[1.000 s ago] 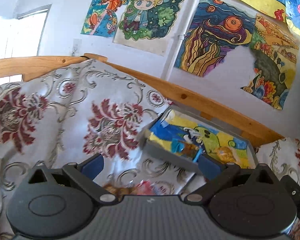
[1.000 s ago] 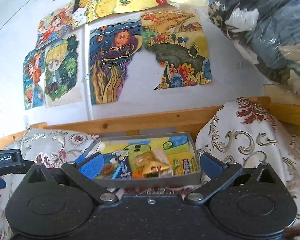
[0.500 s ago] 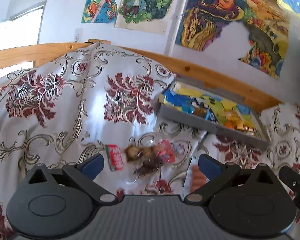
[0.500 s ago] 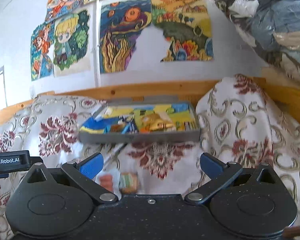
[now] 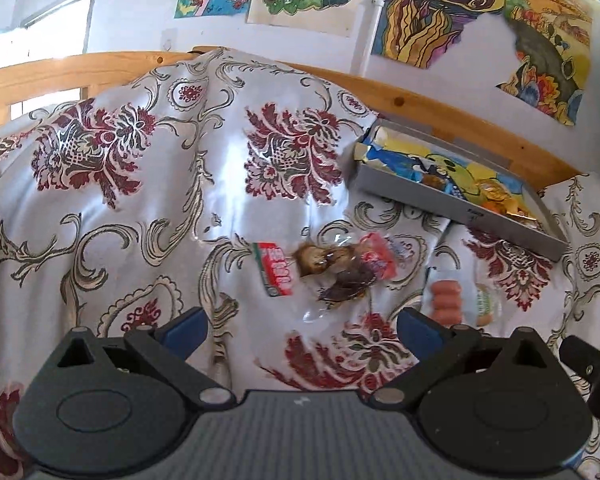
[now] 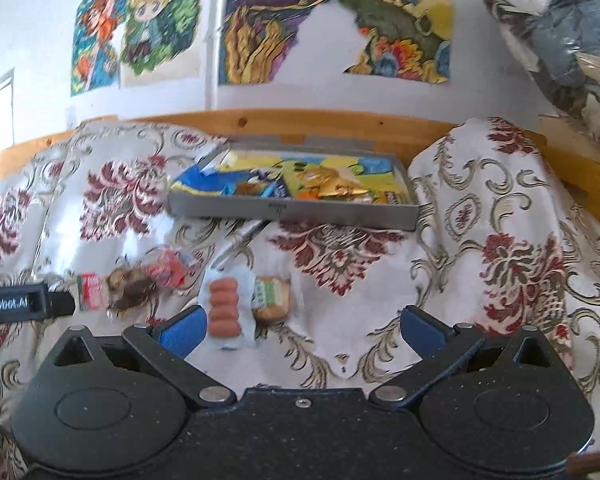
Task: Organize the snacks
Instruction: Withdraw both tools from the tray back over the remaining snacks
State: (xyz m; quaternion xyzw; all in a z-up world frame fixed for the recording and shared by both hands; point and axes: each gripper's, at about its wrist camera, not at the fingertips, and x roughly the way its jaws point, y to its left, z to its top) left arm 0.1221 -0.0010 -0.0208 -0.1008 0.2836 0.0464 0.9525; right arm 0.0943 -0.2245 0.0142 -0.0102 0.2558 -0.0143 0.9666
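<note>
Snacks now lie in plain view of both wrist cameras; a second ago the left view shows mostly wall drawings and the floral cloth, with only a blurred scrap of wrapper at its lower edge. Both cameras have pitched downward, and the gray tray [image 6: 292, 210] has slid from low centre to about 12 o'clock in the right view.

Left claw [image 5: 300, 326]: jaws wide, holding nothing, hovering over the floral bedspread [image 5: 140, 200]. Just ahead at 12 o'clock sit a red packet [image 5: 275, 268], a clear-wrapped brown snack [image 5: 332, 268] and a red-and-white wrapper [image 5: 380, 254], the three touching or overlapping. Sausage pack [image 5: 446, 300] lies at 1 o'clock, near the right fingertip.

Right claw [image 6: 300, 326]: jaws wide, empty. Sausage pack [image 6: 223, 308] sits just beside its left fingertip, at 11 o'clock; a green-labelled bun pack [image 6: 270, 298] touches it on the right. The other claw's black body shows at 9 o'clock.

Tray already holds several bright packets; five pieces remain loose on the bedspread, well apart from it. Judgement: the search is over and a pick is being lined up, the left claw for the brown-snack cluster, the right for sausage or bun. Neither claw touches anything yet.
</note>
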